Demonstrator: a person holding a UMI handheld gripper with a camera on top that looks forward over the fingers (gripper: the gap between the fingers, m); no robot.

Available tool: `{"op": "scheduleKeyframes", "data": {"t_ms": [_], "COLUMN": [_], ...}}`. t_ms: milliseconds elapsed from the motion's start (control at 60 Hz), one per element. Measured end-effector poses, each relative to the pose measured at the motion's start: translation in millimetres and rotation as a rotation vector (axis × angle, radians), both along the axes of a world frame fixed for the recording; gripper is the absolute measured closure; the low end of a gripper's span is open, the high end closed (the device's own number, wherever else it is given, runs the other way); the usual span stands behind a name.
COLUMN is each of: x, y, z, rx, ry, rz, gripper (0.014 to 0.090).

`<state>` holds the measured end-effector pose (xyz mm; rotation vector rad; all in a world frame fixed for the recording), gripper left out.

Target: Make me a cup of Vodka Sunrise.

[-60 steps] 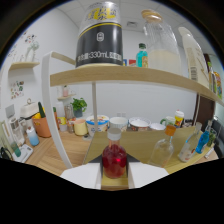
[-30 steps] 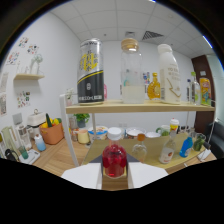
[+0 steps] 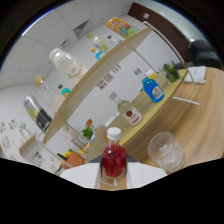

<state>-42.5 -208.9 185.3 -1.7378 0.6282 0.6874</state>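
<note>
View rolled hard, whole scene tilted. Gripper (image 3: 113, 176) jaws clamped on the small red syrup bottle (image 3: 113, 159), white cap up, one white jaw each side of its body, bottle lifted clear of the tabletop (image 3: 200, 117). Clear glass with ice (image 3: 166, 151) sits just beside the bottle, on the wooden tabletop. Beyond them: clear liquor bottle with a red round label (image 3: 129, 114), further along a blue bottle (image 3: 152, 89), then a small green plant (image 3: 171, 73). Wooden shelf (image 3: 95, 85) runs diagonally above, carrying a large white jug (image 3: 64, 61), a clear glass bottle (image 3: 44, 90) and a black can (image 3: 38, 115). Label text unreadable.
</note>
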Motion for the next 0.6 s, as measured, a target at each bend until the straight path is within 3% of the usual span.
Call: {"op": "scheduleKeyframes", "data": {"t_ms": [133, 417, 433, 450, 600], "x": [5.6, -0.1, 0.6, 1.8, 15.3], "y": [6.1, 11.2, 11.3, 11.5, 11.3], "z": [20.0, 44.7, 45.5, 45.7, 45.4], "rx": [0.049, 0.093, 0.096, 0.098, 0.123], "ry": [0.425, 1.014, 1.046, 1.076, 1.320], "rz": [-0.042, -0.030, -0.031, -0.034, -0.068], "gripper": [0.0708, 0.0711, 0.0759, 0.0710, 0.0708]}}
